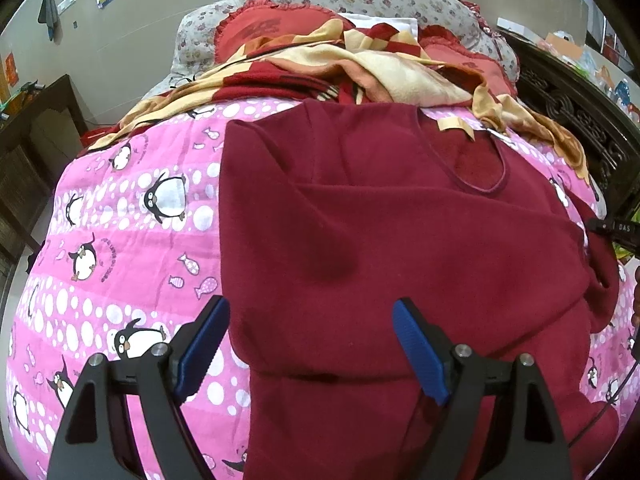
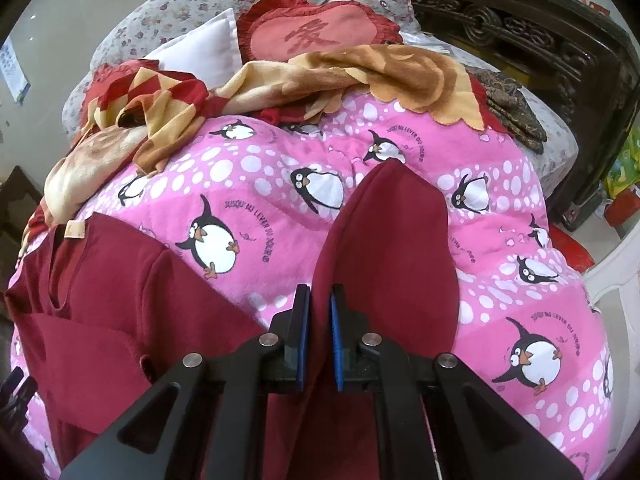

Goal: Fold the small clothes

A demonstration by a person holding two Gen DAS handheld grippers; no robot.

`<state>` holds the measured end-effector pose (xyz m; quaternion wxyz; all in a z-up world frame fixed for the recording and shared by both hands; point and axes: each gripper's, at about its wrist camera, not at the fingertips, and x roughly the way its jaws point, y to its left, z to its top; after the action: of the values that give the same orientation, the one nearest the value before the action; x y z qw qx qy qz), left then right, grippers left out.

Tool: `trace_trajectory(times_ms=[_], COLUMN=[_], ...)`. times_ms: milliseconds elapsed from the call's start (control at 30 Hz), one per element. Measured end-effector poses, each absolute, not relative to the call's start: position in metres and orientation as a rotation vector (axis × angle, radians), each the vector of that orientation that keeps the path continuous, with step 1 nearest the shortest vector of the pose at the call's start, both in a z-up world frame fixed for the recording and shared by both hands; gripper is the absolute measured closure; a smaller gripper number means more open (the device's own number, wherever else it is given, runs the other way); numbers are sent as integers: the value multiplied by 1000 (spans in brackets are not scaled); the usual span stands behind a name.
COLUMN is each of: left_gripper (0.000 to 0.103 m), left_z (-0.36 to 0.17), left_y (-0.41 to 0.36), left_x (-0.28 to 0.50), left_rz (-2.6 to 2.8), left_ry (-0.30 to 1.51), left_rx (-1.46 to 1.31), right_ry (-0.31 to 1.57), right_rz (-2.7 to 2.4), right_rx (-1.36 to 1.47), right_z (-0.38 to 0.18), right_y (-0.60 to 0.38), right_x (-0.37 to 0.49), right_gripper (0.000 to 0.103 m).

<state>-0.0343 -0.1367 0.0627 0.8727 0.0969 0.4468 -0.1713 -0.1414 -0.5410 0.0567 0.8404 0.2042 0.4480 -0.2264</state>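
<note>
So my right gripper (image 2: pixel 319 336) is clamped tight on a sleeve (image 2: pixel 384 248) of the maroon top (image 1: pixel 400 240), which is spread over the pink penguin quilt (image 1: pixel 132 240). My left gripper (image 1: pixel 310 344) hangs wide open over the top's lower part, gripping nothing.

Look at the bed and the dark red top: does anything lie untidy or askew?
Yes. The dark red top lies creased, one sleeve pinched up by the right gripper. Behind it, a red-and-yellow blanket sits crumpled on the pink penguin quilt.
</note>
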Motion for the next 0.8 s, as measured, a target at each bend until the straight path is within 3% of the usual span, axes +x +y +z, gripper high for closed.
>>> trace_trajectory(times_ms=[800], left_gripper=[16], left_z=[43], left_y=[-120], left_x=[-62], left_rz=[-379], left_ry=[1067], left_rx=[102], right_ry=[1010], right_rz=[-478], right_rx=[401], right_z=[43], right_y=[-537], right_x=[-135], right_gripper=[80])
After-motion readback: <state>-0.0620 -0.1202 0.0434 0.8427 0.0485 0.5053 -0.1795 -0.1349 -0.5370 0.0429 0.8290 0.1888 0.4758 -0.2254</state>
